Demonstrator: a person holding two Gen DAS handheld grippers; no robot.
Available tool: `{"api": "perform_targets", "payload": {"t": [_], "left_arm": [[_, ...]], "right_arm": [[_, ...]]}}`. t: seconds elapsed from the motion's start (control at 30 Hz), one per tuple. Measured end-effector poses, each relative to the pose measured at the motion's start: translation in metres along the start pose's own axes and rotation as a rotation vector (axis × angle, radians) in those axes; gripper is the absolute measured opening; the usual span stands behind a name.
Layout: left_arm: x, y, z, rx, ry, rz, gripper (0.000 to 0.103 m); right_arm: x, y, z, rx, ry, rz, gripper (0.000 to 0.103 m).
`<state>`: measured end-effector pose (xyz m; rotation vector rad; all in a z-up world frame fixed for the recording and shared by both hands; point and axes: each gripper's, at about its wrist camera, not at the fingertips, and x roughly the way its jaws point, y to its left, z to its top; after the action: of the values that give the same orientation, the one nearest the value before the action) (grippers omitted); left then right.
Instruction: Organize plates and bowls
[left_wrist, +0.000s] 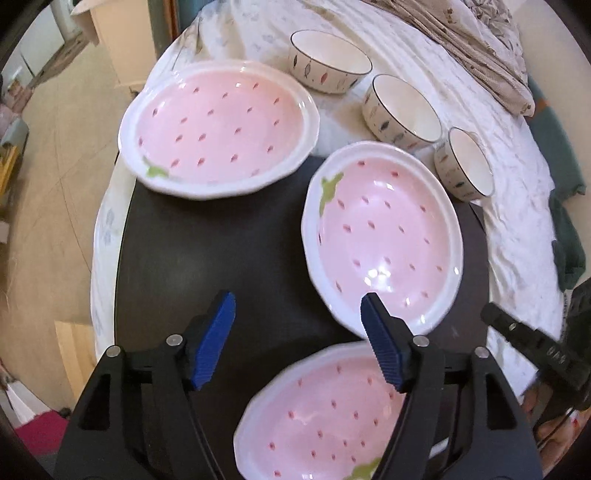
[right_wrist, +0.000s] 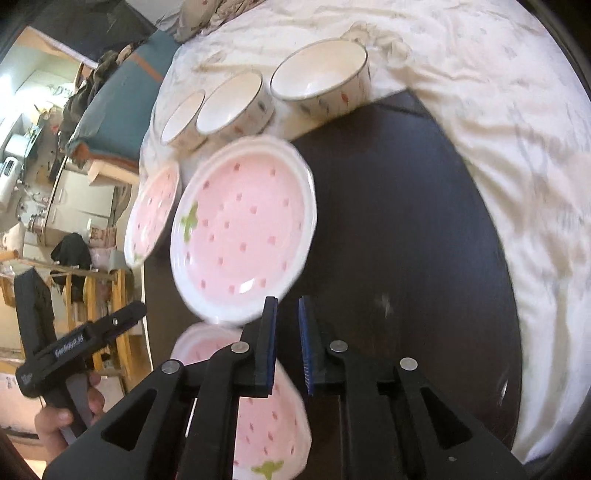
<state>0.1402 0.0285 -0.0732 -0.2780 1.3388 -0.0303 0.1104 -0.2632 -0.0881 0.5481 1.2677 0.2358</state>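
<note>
Three pink strawberry plates lie on a dark round table (left_wrist: 221, 258): a far one (left_wrist: 218, 129), a middle one (left_wrist: 384, 236) and a near one (left_wrist: 325, 417). Three white leaf-patterned bowls (left_wrist: 328, 61) (left_wrist: 404, 107) (left_wrist: 465, 164) stand in a row on the pale cloth beyond. My left gripper (left_wrist: 297, 297) hangs open above the near plate's far rim, its blue pads wide apart and empty. My right gripper (right_wrist: 287, 301) hovers over the near plate (right_wrist: 269, 435) below the middle plate (right_wrist: 243, 229), pads a narrow gap apart with nothing between them.
Crumpled white cloth (right_wrist: 498, 129) covers the table's far and right sides. In the right wrist view a hand (right_wrist: 55, 424) holds the left gripper at the lower left. Folded fabric (left_wrist: 480, 48) lies behind the bowls. The table edge drops to the floor (left_wrist: 55, 184) at left.
</note>
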Motion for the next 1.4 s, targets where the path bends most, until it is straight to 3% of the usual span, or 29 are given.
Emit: {"api": "perform_targets", "payload": {"t": [0.07, 0.13, 0.17, 0.27, 0.43, 0.63, 0.7, 0.87, 1.0, 1.13, 1.27, 1.4], "left_arm": [[0.007, -0.002, 0.007, -0.008, -0.006, 0.011, 0.068], [0.016, 0.000, 0.014, -0.029, -0.005, 0.012, 0.068], [0.018, 0.003, 0.017, -0.047, 0.000, 0.008, 0.068], [0.029, 0.005, 0.024, -0.074, 0.024, -0.015, 0.068], [0.040, -0.009, 0.035, -0.027, 0.003, 0.067, 0.068], [0.053, -0.016, 0.041, 0.006, 0.016, 0.058, 0.067], [0.057, -0.014, 0.044, 0.014, 0.018, 0.047, 0.060], [0.071, -0.010, 0.046, -0.001, 0.058, 0.025, 0.037], [0.076, -0.018, 0.042, 0.026, 0.066, 0.021, 0.030], [0.078, -0.025, 0.039, 0.044, 0.076, 0.040, 0.031], [0.080, -0.028, 0.041, 0.079, 0.108, 0.047, 0.031], [0.078, -0.033, 0.038, 0.078, 0.086, 0.050, 0.030]], "right_arm": [[0.005, -0.003, 0.015, 0.013, -0.009, 0.006, 0.028], [0.013, -0.003, 0.028, 0.024, -0.023, -0.002, 0.063], [0.014, -0.005, 0.033, 0.025, -0.035, -0.005, 0.064], [0.017, -0.015, 0.047, 0.049, -0.050, -0.005, 0.064], [0.036, -0.034, 0.066, 0.088, -0.019, 0.033, 0.064], [0.051, -0.034, 0.077, 0.048, 0.010, 0.046, 0.064], [0.055, -0.032, 0.076, 0.033, 0.017, 0.043, 0.063], [0.064, -0.026, 0.074, 0.015, 0.051, 0.066, 0.045], [0.075, -0.019, 0.069, -0.016, 0.087, 0.058, 0.039], [0.088, -0.017, 0.061, -0.040, 0.119, 0.042, 0.039], [0.087, -0.014, 0.058, -0.072, 0.094, 0.020, 0.039], [0.085, -0.013, 0.057, -0.077, 0.091, 0.017, 0.038]]}}
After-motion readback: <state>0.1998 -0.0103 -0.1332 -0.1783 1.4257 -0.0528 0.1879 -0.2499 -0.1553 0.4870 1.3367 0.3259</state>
